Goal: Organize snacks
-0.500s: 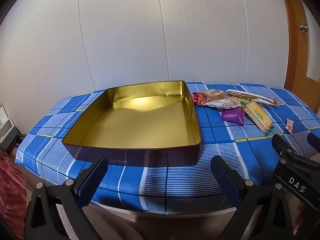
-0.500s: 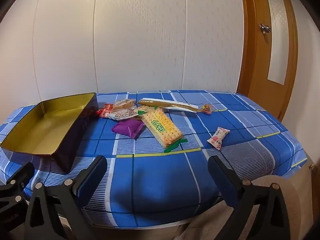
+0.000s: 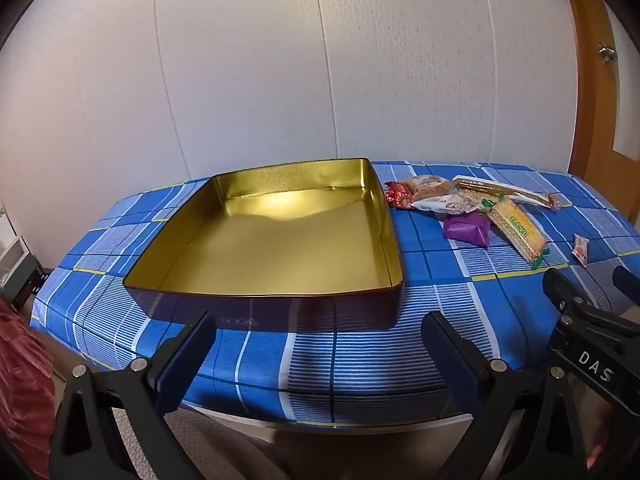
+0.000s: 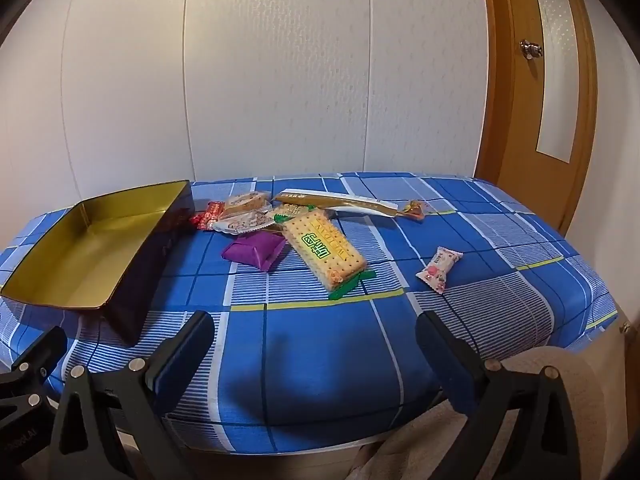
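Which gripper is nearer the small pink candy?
Right. The right gripper hangs open just short of the pink candy; the left gripper faces the gold tin, farther left.

The right gripper (image 4: 316, 344) hangs wide apart over the blue checked desk (image 4: 320, 360). Ahead lie a cracker pack (image 4: 324, 252), a purple packet (image 4: 254, 250) and a gold tin (image 4: 120, 276) at left.

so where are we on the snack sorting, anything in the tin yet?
Nothing done: the gold tin is empty. Nothing in hand: left gripper and right gripper are both open, short of the table. All left: the cracker pack, purple packet, pink candy, long gold stick pack and the small wrapped snacks beside the tin lie on the blue cloth.
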`<state>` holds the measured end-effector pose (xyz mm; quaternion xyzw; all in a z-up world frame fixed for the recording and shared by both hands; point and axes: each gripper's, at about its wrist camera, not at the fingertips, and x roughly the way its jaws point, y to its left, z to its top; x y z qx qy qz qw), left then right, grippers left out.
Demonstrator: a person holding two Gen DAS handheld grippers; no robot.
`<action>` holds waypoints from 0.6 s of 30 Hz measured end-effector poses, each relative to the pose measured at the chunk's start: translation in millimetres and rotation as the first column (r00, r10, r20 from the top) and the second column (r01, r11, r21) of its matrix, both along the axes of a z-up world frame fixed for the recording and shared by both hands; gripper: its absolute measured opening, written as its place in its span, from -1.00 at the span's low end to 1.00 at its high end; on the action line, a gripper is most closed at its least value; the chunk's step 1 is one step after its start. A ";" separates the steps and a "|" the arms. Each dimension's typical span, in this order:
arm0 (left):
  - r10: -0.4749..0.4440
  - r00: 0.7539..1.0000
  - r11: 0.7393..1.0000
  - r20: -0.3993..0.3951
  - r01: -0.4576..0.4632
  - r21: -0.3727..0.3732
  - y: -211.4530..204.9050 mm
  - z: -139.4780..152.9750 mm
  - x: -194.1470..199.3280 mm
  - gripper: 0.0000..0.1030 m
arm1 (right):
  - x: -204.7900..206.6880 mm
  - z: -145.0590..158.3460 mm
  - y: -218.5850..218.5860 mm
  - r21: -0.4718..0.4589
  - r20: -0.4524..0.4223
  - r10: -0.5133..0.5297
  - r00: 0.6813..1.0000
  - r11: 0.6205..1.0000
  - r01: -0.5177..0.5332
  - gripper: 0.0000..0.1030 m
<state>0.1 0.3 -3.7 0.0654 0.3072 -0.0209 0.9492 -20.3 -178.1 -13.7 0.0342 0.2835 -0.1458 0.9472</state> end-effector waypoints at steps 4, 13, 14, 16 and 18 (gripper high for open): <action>-0.002 1.000 1.000 -0.003 0.002 0.002 -0.9 0.0 0.5 1.00 | 1.1 -2.1 0.4 0.001 -0.007 0.003 1.000 1.000 -0.003 0.98; -0.001 1.000 1.000 -0.011 0.001 0.005 -2.5 -2.2 1.8 1.00 | 3.9 -3.9 1.4 0.003 -0.021 0.013 1.000 1.000 -0.013 0.98; 0.000 1.000 1.000 -0.011 0.000 0.006 -2.6 -2.4 2.0 1.00 | 3.8 -4.3 2.2 0.000 -0.023 0.013 1.000 1.000 -0.013 0.98; -0.001 1.000 1.000 -0.016 0.001 0.006 -2.3 -2.5 3.2 1.00 | 5.1 -4.5 2.1 0.002 -0.024 0.014 1.000 1.000 -0.014 0.98; -0.002 1.000 1.000 -0.016 0.002 0.005 -1.5 -2.6 3.2 1.00 | 4.9 -5.2 2.9 0.003 -0.028 0.016 0.999 1.000 -0.016 0.98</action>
